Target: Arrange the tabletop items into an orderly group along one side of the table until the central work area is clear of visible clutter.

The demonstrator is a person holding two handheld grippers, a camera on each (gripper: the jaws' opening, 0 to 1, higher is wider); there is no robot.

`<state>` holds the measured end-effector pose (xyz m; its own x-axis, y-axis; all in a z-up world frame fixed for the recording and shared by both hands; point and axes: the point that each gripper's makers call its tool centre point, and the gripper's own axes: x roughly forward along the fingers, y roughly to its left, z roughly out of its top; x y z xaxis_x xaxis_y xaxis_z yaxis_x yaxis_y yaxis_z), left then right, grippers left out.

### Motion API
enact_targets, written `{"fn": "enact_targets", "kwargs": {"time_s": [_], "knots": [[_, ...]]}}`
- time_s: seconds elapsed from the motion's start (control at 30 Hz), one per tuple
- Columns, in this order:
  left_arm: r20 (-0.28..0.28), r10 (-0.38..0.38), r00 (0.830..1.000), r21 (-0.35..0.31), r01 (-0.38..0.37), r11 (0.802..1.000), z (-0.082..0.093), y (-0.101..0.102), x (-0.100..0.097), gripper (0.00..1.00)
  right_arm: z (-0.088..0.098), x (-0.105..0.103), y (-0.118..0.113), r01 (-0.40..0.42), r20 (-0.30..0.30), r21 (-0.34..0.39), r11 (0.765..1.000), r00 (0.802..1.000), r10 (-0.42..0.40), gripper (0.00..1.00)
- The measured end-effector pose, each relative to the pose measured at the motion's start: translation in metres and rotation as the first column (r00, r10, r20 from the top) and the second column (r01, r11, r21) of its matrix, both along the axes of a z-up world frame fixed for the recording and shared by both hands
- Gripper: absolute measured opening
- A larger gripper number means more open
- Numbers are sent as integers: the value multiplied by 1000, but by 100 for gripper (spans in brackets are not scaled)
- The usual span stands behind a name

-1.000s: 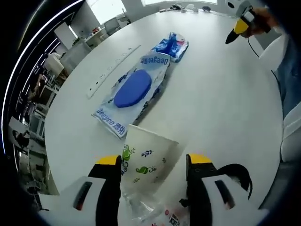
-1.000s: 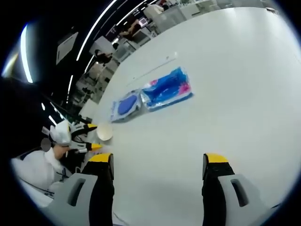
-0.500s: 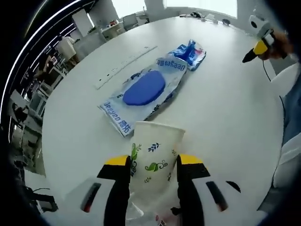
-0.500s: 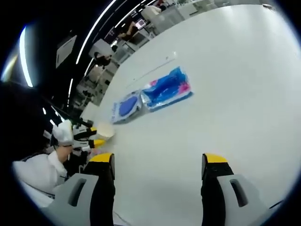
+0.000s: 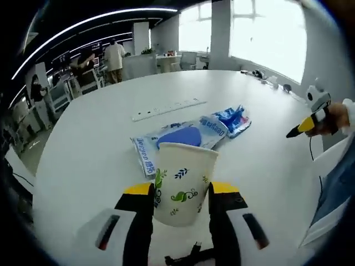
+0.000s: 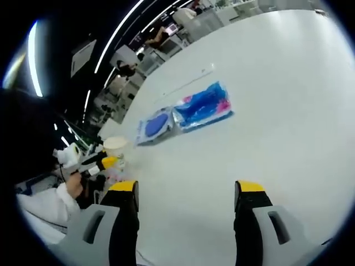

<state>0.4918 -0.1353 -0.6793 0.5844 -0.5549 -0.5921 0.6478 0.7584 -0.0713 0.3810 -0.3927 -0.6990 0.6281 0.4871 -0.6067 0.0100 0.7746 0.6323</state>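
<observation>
The left hand-held gripper (image 5: 178,189) pinches an upright paper cup (image 5: 182,180) between its jaws.

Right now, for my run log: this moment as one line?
left gripper: shut on paper cup | right gripper: open | packets: on table

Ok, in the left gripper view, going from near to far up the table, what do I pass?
Paper cup between the jaws → packet with the blue pad → long white strip.
</observation>
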Motion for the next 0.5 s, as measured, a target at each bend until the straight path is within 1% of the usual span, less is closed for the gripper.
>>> {"fn": "enact_targets", "kwargs": {"time_s": [0.1, 0.2, 0.27, 0.37, 0.43, 0.5], "knots": [[-6, 40, 999, -56, -41, 998, 0, 1, -1, 38, 1, -3, 4, -10, 5, 0, 1000, 1000, 10, 69], [-12, 84, 996, -137, -85, 987, 6, -1, -6, 38, 2, -7, 7, -22, 7, -1, 1000, 1000, 22, 69], [-11, 97, 995, -166, -97, 981, 10, -2, -8, 38, 4, -8, 8, -28, 13, -2, 1000, 1000, 28, 69], [-28, 107, 994, -214, -111, 970, 14, -3, -13, 38, 7, -9, 11, -48, 30, -12, 999, 998, 49, 68], [-26, 123, 992, -256, -125, 959, 21, -4, -16, 38, 7, -9, 13, -57, 35, -10, 998, 998, 57, 67], [-22, 135, 991, -284, -135, 949, 30, -9, -25, 38, 6, -10, 16, -65, 36, -4, 998, 997, 65, 66]]}}
